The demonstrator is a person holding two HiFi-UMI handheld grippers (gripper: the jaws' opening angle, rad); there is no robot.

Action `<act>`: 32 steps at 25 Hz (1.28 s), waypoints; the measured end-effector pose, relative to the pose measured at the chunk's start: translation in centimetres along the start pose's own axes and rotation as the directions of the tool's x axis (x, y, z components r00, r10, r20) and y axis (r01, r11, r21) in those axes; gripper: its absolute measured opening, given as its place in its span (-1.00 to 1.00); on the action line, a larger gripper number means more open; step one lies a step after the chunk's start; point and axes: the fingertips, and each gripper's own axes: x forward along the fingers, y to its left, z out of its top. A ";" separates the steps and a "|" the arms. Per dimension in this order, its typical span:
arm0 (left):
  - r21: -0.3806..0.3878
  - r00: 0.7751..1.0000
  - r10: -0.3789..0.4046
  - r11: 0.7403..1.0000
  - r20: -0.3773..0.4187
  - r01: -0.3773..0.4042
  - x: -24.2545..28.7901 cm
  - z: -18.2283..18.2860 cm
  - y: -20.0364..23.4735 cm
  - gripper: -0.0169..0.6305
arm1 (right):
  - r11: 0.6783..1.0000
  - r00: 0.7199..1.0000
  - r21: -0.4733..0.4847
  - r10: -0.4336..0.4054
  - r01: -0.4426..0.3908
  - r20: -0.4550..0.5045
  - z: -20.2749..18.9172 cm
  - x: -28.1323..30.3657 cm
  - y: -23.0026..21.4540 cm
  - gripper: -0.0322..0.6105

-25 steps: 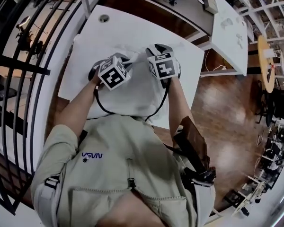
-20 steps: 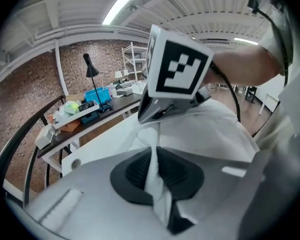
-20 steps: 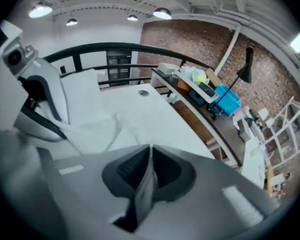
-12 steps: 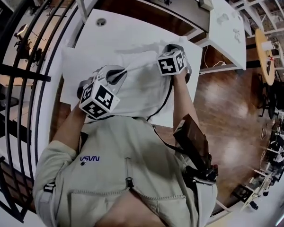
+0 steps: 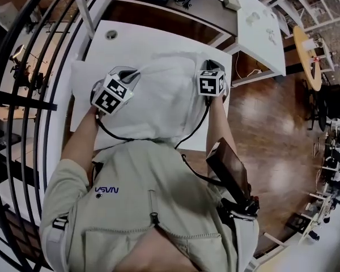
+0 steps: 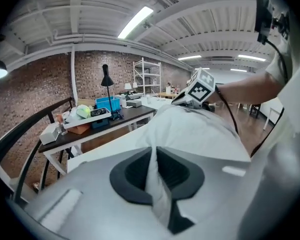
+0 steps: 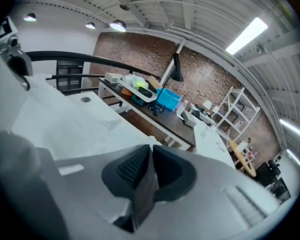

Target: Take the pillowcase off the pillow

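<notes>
Pinching the white pillowcase (image 5: 158,103) are both grippers, one at each side. The left gripper (image 6: 154,170) has its two dark jaws almost together, with a thin fold of the white cloth squeezed between them. Its jaws have just been closing on that cloth. The right gripper (image 7: 149,171) also has a fold of the cloth between its jaws. Those jaws have just come in from wide apart and then let out a tiny bit, but they grip the cloth.

From the head view, the pillowcase lies puffed up on the white table (image 5: 130,35), right in front of the person. The left gripper is at its left part, near the far edge. The right gripper is at its far right corner, by the table's edge. The cloth runs across between the two grippers. Everything is white, so I cannot tell the pillow from its case.

A dark desk (image 6: 115,118) with a blue box (image 6: 108,104) and a black lamp (image 6: 106,76) stands past the table.
</notes>
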 end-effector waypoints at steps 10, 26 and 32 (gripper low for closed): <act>0.060 0.986 0.131 0.989 0.099 -0.138 -0.9 2.0 1.5 -0.66 | 0.967 0.984 0.250 0.007 -0.052 0.177 0.4 -7.7 1.4 -0.73; 0.176 0.986 -0.095 0.982 0.136 0.070 -2.6 1.3 -15.3 -0.30 | 0.908 0.993 0.411 0.043 -0.083 0.106 -12.6 -20.1 10.3 -0.43; 0.240 0.997 -0.071 0.968 -0.026 0.075 0.5 -4.3 -19.8 -0.09 | 0.890 0.980 0.410 0.192 -0.198 0.058 -17.9 -18.4 15.8 -0.37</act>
